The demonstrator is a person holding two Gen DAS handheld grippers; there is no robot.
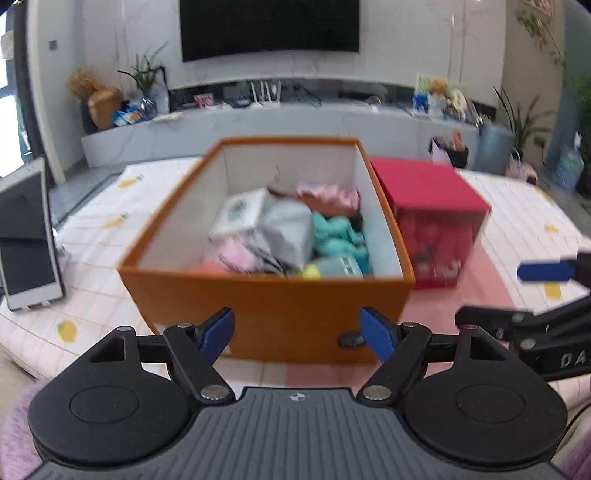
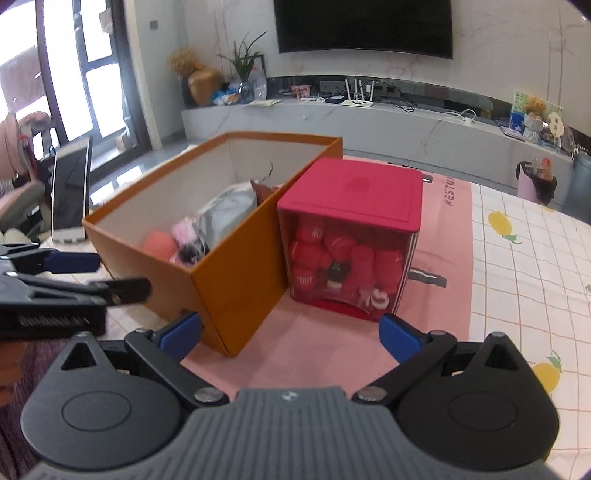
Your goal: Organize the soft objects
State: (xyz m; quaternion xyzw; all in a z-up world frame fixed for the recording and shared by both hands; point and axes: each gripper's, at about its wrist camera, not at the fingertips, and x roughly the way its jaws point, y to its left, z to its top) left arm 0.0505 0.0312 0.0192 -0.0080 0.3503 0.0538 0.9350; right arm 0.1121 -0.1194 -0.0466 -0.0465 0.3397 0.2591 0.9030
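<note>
- Evidently both tools are poised rather than working: the left gripper (image 1: pixel 297 334) hangs before the near wall of the orange box (image 1: pixel 266 317) with its jaws wide and nothing between them.
- Likewise the right gripper (image 2: pixel 290 334) sits low with its jaws spread wide and empty, facing the gap where the orange box (image 2: pixel 236 288) meets the red box (image 2: pixel 351 206).
- Soft items are heaped inside the orange box: a grey pouch (image 1: pixel 288 230), teal plush (image 1: pixel 338 236), pink fluff (image 1: pixel 238 254); blur hides finer detail.
- Red round plush pieces (image 2: pixel 343 262) show through the red box's clear front, probably sorted by colour.
- Both boxes stand touching on a pink-and-white checked cloth with lemon prints (image 2: pixel 517 258).
- A tablet (image 1: pixel 27 240) leans at the left edge; beyond are a wall television (image 1: pixel 269 27) and a long marble console (image 2: pixel 369 122).
</note>
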